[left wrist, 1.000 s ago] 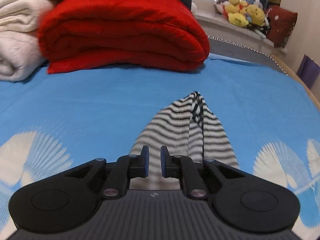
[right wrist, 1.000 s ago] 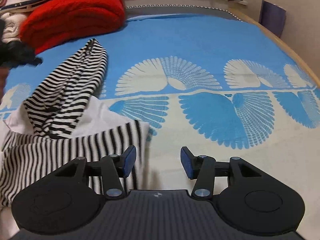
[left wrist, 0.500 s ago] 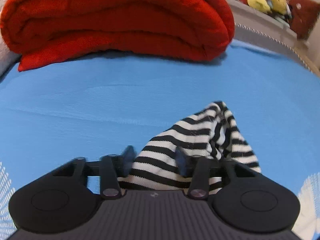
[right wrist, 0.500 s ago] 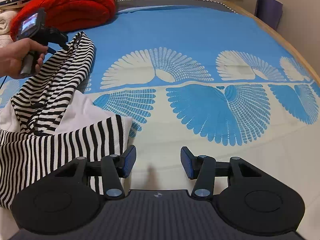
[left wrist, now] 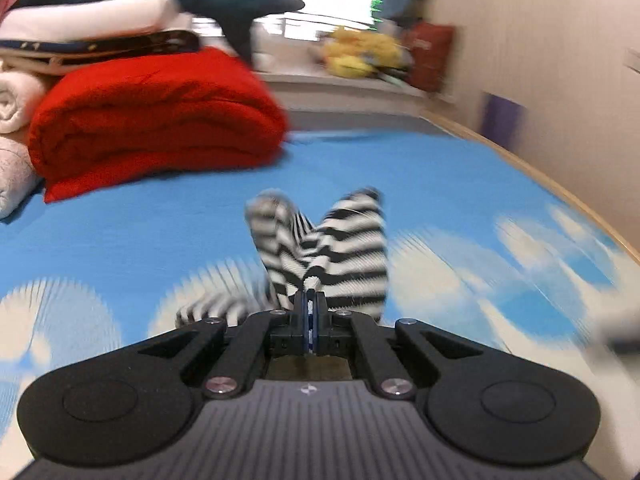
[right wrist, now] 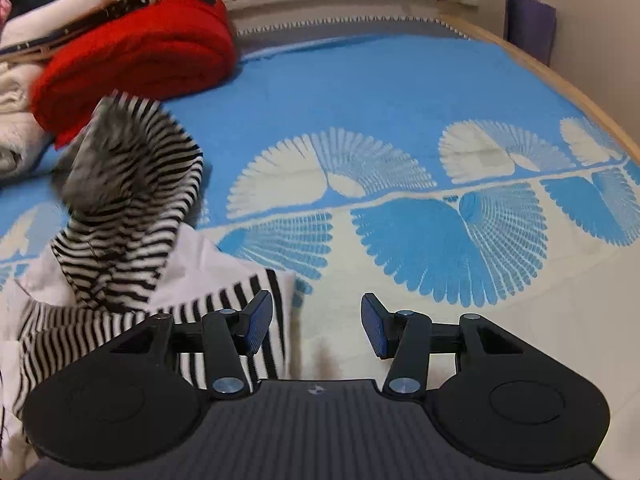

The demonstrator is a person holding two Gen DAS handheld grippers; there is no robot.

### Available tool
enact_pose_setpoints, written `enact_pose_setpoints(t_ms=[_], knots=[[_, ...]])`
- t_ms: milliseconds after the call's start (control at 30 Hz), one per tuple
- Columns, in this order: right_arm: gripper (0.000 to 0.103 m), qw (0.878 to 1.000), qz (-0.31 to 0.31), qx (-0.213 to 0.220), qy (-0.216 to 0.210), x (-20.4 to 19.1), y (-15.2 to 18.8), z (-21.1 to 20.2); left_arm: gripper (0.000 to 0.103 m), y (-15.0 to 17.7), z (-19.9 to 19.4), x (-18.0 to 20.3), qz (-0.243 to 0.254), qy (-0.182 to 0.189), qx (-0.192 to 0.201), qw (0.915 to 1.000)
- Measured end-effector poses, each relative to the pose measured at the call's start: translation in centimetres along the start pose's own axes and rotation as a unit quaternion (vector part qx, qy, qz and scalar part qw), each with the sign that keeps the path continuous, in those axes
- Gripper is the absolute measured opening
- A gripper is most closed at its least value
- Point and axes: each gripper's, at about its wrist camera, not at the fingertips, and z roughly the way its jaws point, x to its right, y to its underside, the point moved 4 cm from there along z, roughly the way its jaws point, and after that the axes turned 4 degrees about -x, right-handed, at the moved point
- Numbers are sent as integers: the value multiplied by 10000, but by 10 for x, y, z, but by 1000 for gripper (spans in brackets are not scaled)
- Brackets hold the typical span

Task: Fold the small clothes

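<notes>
A small black-and-white striped garment (right wrist: 124,216) with a white part lies on the blue patterned bed cover (right wrist: 400,92). My left gripper (left wrist: 309,300) is shut on the end of its striped sleeve (left wrist: 344,240) and holds it lifted above the cover; the view is blurred. In the right wrist view the raised sleeve stands up at the left, blurred. My right gripper (right wrist: 317,320) is open and empty, low over the cover, with its left finger (right wrist: 256,320) over the garment's striped hem (right wrist: 224,304).
A folded red blanket (left wrist: 152,120) and white bedding (left wrist: 16,100) are stacked at the back left. Plush toys (left wrist: 360,52) sit on the windowsill. The bed's wooden edge (right wrist: 560,80) and a wall run along the right.
My left gripper closed on the striped sleeve end and lifted it, pulling back from the red blanket. The right gripper stayed open and hardly moved.
</notes>
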Motion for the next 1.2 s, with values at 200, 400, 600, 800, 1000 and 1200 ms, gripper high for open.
enact_pose_setpoints(t_ms=[200,400,600,800,1000,1200], knots=[[51,9983,395,391,-181,-1,0,-16,6,96,-103,6,134,306,-1742,9841],[50,9950,693,168,-702,-19,11,-8,31,106,-105,-65,-2806,-99,-1271,9513],[50,9826,841,-722,-1488,-50,31,29,52,108,-49,-74,-3500,-140,-1981,9154],[50,9752,1108,-1132,-1544,-64,41,60,50,151,-46,-62,-3942,-262,-2374,8874],[1,9632,1367,-1143,-2011,-74,43,72,4,132,-41,-61,-3504,-452,-1967,9146],[0,9365,1837,139,-2985,-45,8,5,1,87,-87,-75,-3095,-450,-291,9494]])
